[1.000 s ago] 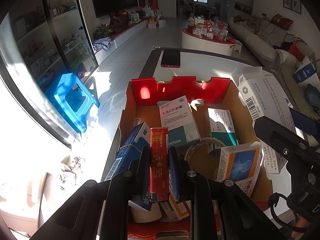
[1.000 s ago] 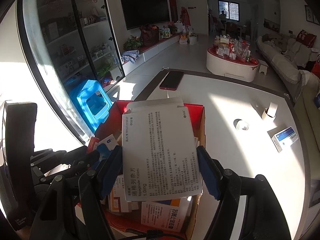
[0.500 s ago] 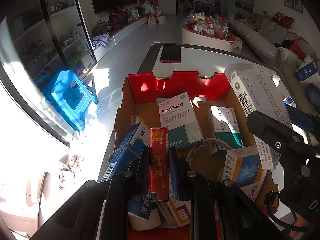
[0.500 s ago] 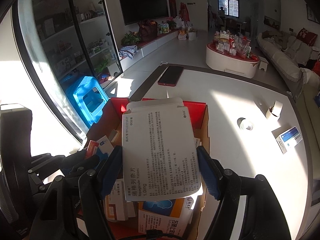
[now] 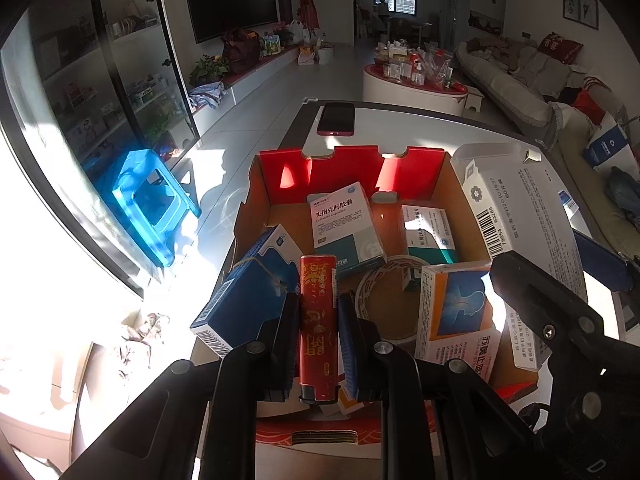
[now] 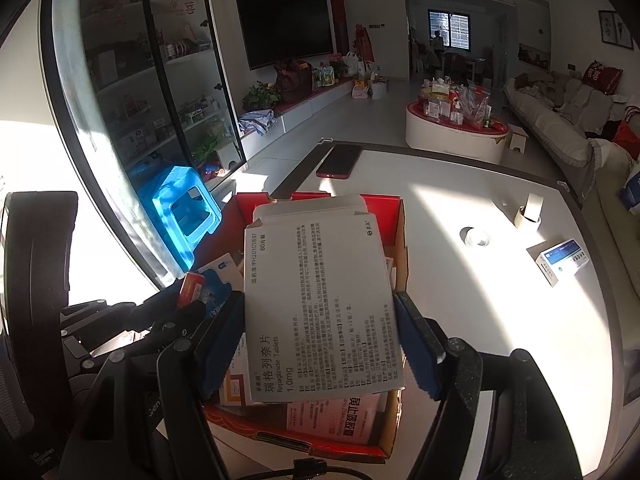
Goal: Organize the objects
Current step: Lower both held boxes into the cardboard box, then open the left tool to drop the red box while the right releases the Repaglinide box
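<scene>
An open cardboard box with a red back wall (image 5: 352, 168) stands on the white table and holds several medicine boxes. My left gripper (image 5: 318, 308) is shut on a narrow red lighter (image 5: 318, 320) and holds it above the box's near left part. My right gripper (image 6: 320, 344) is shut on a large white medicine box (image 6: 320, 304), held above the cardboard box (image 6: 394, 216). That white box also shows at the right in the left wrist view (image 5: 524, 220). The left gripper with the lighter (image 6: 192, 284) shows at the left in the right wrist view.
A red phone (image 5: 336, 118) lies beyond the cardboard box. On the table to the right are a blue-and-white medicine box (image 6: 560, 260), a small round lid (image 6: 474, 237) and a small white item (image 6: 530, 210). A blue stool (image 5: 154, 204) stands on the floor to the left.
Both grippers have drawn back and risen slightly over the box, still holding their items. The view of the box contents has shifted a little.
</scene>
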A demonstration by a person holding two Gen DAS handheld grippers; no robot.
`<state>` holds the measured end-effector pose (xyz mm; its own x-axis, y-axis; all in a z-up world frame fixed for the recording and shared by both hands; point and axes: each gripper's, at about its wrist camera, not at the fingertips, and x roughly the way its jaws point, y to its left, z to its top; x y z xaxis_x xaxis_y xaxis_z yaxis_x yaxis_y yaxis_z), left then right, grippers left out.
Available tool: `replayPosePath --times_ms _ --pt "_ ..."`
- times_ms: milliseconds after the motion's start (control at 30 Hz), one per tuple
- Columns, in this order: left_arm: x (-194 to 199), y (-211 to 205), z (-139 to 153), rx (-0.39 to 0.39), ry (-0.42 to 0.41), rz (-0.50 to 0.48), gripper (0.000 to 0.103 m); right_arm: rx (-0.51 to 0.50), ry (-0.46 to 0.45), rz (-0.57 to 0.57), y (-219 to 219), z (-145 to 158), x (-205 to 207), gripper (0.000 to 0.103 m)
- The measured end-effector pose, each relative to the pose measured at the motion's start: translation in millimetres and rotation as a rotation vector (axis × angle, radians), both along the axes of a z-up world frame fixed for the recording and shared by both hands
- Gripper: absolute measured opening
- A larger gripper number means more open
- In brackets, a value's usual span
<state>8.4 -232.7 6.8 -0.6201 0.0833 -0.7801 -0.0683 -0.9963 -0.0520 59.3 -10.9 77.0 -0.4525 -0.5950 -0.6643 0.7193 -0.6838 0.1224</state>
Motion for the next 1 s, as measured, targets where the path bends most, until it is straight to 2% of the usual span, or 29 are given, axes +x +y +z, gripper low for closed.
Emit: replayPosePath --times_ms 367,600,833,1000 --pt "26.1 -13.6 14.5 -0.013 0.032 0.012 0.020 -0.064 0.056 -0.024 35.5 23.9 24.1 0.073" --pt "28.6 -28.9 22.4 0.001 0.045 0.053 0.020 -0.072 0.056 -0.080 60.1 28.2 18.4 0.073" --pt "43.1 -19.2 21.0 -0.015 0.038 0.022 0.020 -0.069 0.045 -0.054 66.9 23.4 33.7 0.073" --pt "54.4 -13.9 37.4 -0.024 0.095 0.010 0.020 -0.091 0.093 -0.030 66.0 35.7 44.4 0.073"
